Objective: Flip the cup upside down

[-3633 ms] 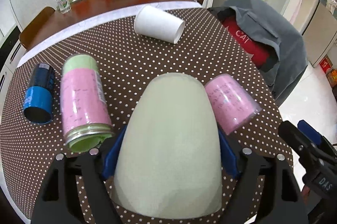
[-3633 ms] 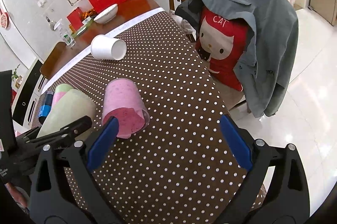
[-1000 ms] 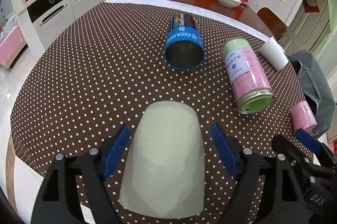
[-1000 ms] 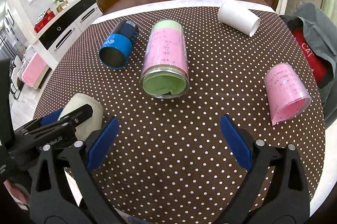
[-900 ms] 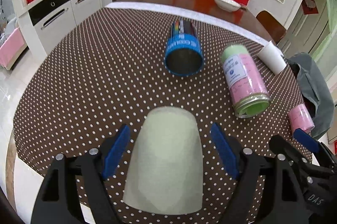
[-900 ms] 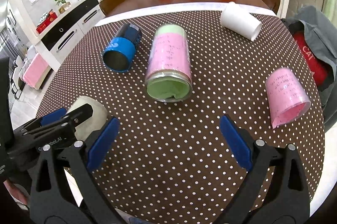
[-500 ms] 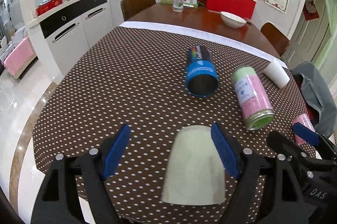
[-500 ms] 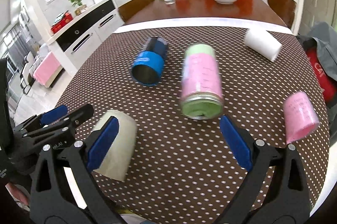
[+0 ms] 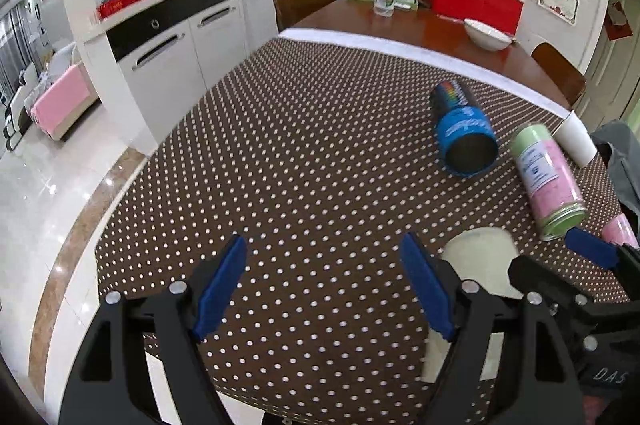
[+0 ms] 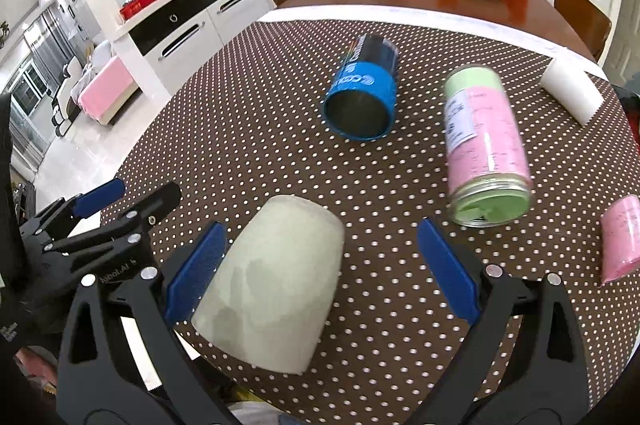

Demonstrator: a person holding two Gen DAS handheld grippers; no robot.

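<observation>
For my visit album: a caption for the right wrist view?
Open right gripper over a pale cup standing upside down on the dotted table.

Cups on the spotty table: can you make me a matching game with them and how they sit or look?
Things:
1. pale green cup
2. blue cup
3. white cup
4. pink and green jar

States:
A. lying down, dark open mouth facing the camera
B. lying near the table's far right edge
C. lying down, with a white label
D. standing mouth down on the table

Pairs: 1-D, 2-A, 3-B, 4-C
</observation>
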